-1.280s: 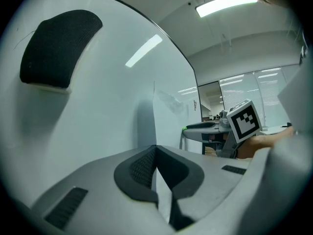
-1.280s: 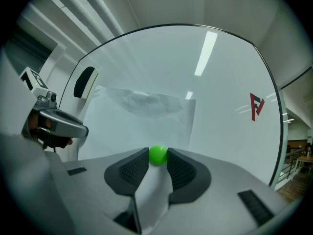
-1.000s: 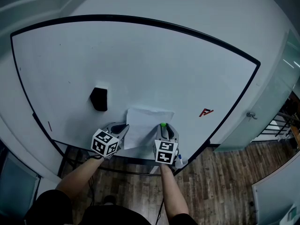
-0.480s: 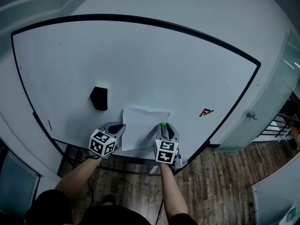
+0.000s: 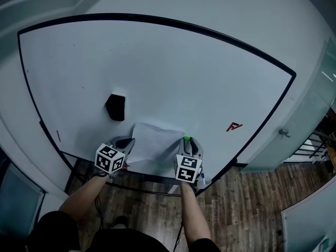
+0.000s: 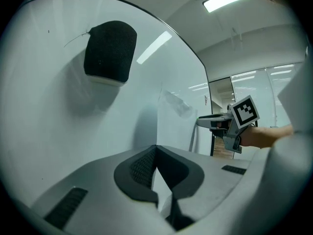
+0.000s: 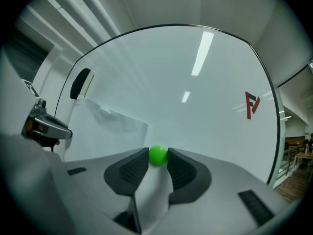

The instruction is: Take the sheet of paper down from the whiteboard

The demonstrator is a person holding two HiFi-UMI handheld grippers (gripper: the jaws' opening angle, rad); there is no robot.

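- Sheet of white paper [image 5: 152,143] is low on the large black-framed whiteboard [image 5: 173,72], between the two tongs and just below-right of the black block eraser [image 5: 116,107].
- Left gripper [image 6: 155,150]: jaws pressed together on the sheet's left edge, with paper showing between the pads.
- Right gripper [image 7: 157,161]: jaws clamped on a small green ball [image 7: 157,154] at the tips. The sheet's right edge also runs down between the pads.
- Progress, judged: both side edges are gripped. The upper edge looks rumpled and bowed, not flat on the board, so the sheet seems mostly loose. What is left is to draw it clear of the board and bring it down.
- Unclear: whether the ball is a magnet that pinned the sheet, and whether it touches the board.
- Hidden: the sheet's lower edge, behind the marker cubes in the head view.
- Cannot tell whether the back of the sheet touches the board anywhere. No other fastener is visible.
- Red mark [image 5: 234,126] on the board is too small to read.
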